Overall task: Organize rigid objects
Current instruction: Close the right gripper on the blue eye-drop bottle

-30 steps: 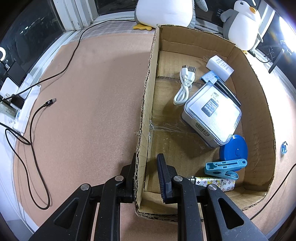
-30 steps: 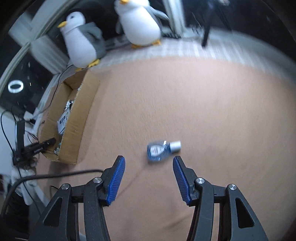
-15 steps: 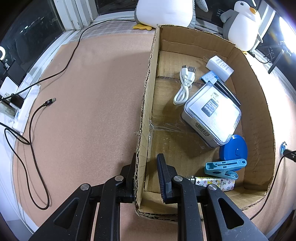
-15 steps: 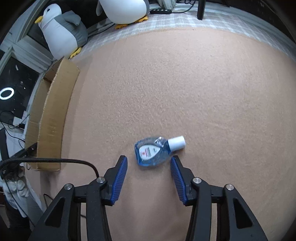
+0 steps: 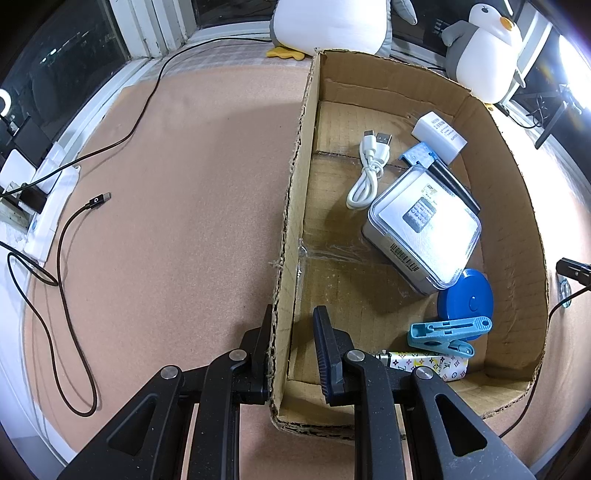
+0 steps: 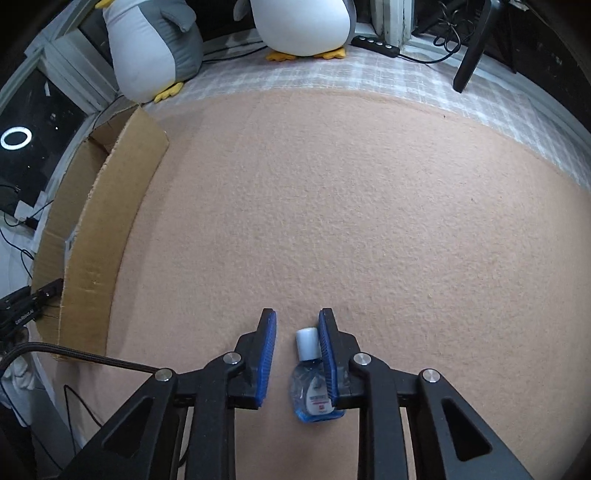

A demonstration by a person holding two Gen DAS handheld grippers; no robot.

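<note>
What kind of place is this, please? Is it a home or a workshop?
Probably a room in a home, by a window. Two plush penguins sit along the window frame, a pink felt mat covers the surface, and a cardboard box holds small household items.

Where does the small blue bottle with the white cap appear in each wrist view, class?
Left wrist view: barely visible at the right edge, a blue sliver of the small blue bottle beyond the cardboard box.
Right wrist view: bottom centre, between the right gripper fingers.
Shared landmark: the cardboard box.
</note>
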